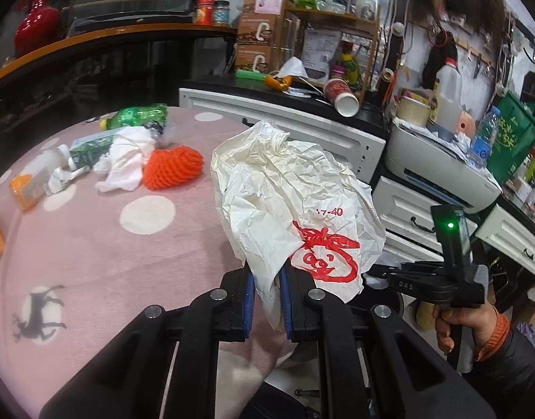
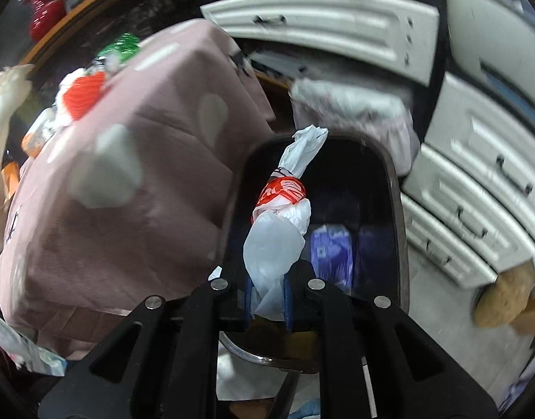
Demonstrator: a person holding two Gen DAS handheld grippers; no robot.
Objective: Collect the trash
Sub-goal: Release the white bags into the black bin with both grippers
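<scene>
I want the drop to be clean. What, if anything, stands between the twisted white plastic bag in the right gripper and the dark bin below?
Nothing visible does. The twisted white plastic bag, pinched in the right gripper, hangs over the dark bin, whose mouth is uncovered.

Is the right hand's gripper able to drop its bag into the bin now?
Probably yes. The right gripper holds the knotted plastic bag right above the open black bin, and nothing covers the opening.

1. Left wrist view: sharp, evenly lit indoors, glare on the glossy red ceramic vase.
2. Right wrist view: motion-blurred, especially the white panelled drawers.
3. Fisheye bending, dark corners in both.
</scene>
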